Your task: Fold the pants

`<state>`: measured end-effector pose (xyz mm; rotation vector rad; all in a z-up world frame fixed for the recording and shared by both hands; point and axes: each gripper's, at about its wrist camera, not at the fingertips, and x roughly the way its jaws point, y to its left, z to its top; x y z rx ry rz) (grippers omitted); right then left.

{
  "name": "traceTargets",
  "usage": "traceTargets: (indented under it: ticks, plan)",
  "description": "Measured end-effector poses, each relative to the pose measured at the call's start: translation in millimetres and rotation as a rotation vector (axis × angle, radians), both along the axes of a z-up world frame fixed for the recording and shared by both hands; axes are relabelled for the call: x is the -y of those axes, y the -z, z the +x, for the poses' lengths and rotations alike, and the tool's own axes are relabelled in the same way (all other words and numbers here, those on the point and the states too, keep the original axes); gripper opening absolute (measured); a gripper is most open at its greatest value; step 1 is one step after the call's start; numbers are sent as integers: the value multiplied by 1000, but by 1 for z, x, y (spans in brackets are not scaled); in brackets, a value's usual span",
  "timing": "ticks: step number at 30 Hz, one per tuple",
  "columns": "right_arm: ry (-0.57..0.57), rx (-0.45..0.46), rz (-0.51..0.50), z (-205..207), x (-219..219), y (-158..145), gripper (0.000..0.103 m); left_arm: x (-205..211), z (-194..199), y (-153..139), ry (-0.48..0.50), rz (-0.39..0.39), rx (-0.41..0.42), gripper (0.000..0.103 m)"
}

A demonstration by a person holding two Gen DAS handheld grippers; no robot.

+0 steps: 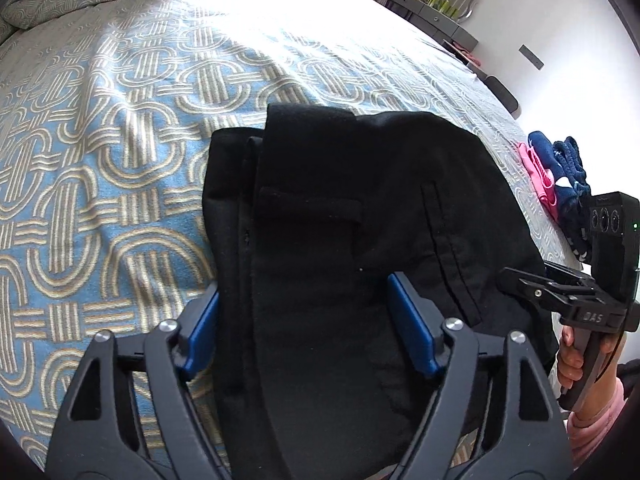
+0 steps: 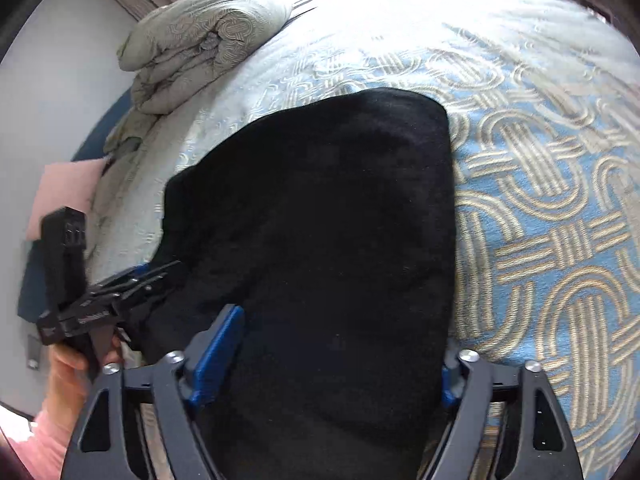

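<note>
Black pants [image 1: 340, 208] lie folded into a compact stack on the blue patterned bedspread [image 1: 100, 160], with a pocket slit facing up. My left gripper [image 1: 304, 288] hovers low over the near end of the stack. Its blue pads [image 1: 412, 324] stand apart, the left one at the cloth's left edge, and the fabric fills the gap without being pinched. My right gripper [image 2: 340, 340] hangs over the pants [image 2: 340, 200] from the other side, also open, its right pad half hidden behind the cloth edge. Each view shows the other gripper [image 1: 520, 280] [image 2: 156, 276] at the pants' side, held by a hand.
A rolled grey quilt [image 2: 200, 32] sits at the head of the bed, with a pink pillow [image 2: 68, 184] beside the bed. Pink and navy garments [image 1: 560, 176] lie near the bed's right edge. A grey dresser [image 1: 432, 12] stands against the far wall.
</note>
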<state>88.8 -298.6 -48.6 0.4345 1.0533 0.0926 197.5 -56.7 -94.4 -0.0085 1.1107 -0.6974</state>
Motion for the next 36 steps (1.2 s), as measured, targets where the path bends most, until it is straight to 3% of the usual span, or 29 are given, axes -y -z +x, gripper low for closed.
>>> traceTargets:
  ticks: [1,3,4,6,8,14,16,17,19,21,24,26,27,28,29,30,32,36]
  plan:
    - [7,4,-33,-1,-2,-1,42,0,-2,-2,10,-12,10,62]
    - [30,24,-39,-6,3,-4,20,-3,-5,-10,8,-25,38,41]
    - [33,34,-11,-8,7,-6,15,-3,-6,-13,2,-21,49,38]
    - [35,56,1,-10,9,-14,12,-2,-10,-20,-12,-10,71,33]
    - [17,92,-50,-12,1,-25,11,-2,-14,-26,-21,2,95,30]
    - [-19,127,-82,-11,-9,-42,11,-3,-14,-28,-14,23,99,30]
    - [-13,109,-59,-10,-3,-38,15,-5,-9,-22,-25,25,67,37]
    - [-9,91,-35,-9,1,-33,15,-7,-5,-18,-38,30,48,45]
    - [6,50,24,-6,12,-22,29,-9,0,-12,-57,38,21,61]
    - [24,12,98,-6,28,-7,43,-13,5,-5,-74,51,22,87]
    - [7,-6,244,-1,48,14,50,-20,15,6,-57,4,-12,94]
    - [3,15,358,1,61,21,61,-22,19,7,-39,-18,-22,94]
    - [-4,26,411,3,65,24,64,-20,19,6,-25,-17,-22,83]
    - [1,35,449,6,69,27,57,-18,18,3,9,-49,-35,67]
    - [7,29,444,8,69,27,43,-15,17,-1,47,-116,-71,41]
    - [15,11,404,12,67,26,13,-13,16,-6,38,-125,-73,34]
    - [33,-8,398,14,61,21,12,-9,10,-17,49,-94,-38,28]
    - [7,82,294,0,48,-25,9,4,-10,-44,68,-71,22,26]
